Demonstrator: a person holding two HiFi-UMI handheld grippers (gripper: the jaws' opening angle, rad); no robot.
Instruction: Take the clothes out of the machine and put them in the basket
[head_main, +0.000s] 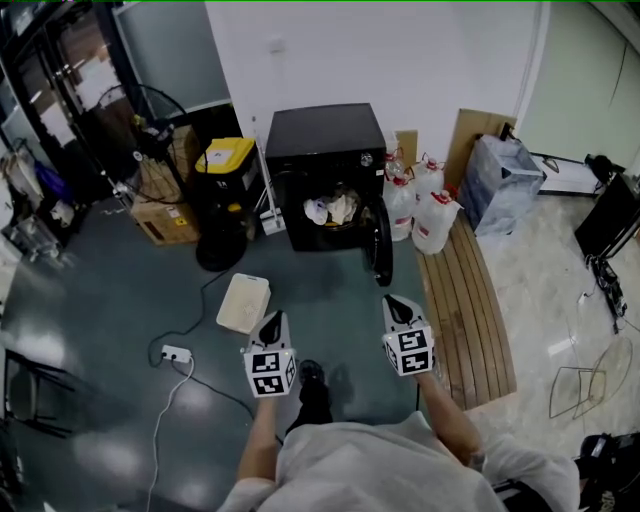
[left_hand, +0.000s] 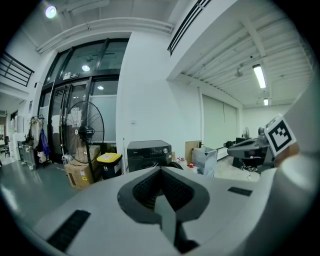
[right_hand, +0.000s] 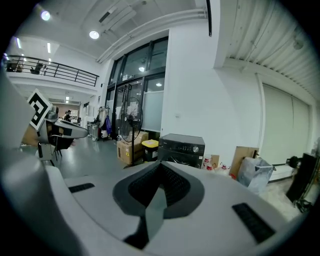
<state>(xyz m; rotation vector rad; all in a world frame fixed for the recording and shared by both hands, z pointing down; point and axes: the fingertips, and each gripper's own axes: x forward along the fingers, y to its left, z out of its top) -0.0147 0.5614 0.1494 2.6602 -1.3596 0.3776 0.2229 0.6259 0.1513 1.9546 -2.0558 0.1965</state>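
Note:
A black washing machine stands against the far wall with its round door swung open to the right. Light-coloured clothes lie in the drum. A pale rectangular basket sits on the floor in front of it, slightly left. My left gripper is just right of the basket, jaws together and empty. My right gripper is level with it, below the door, also shut and empty. Both point toward the machine, which shows in the right gripper view too.
A black bin with a yellow lid and a cardboard box stand left of the machine. Plastic jugs and a wooden slatted board lie to the right. A power strip and its cable cross the floor.

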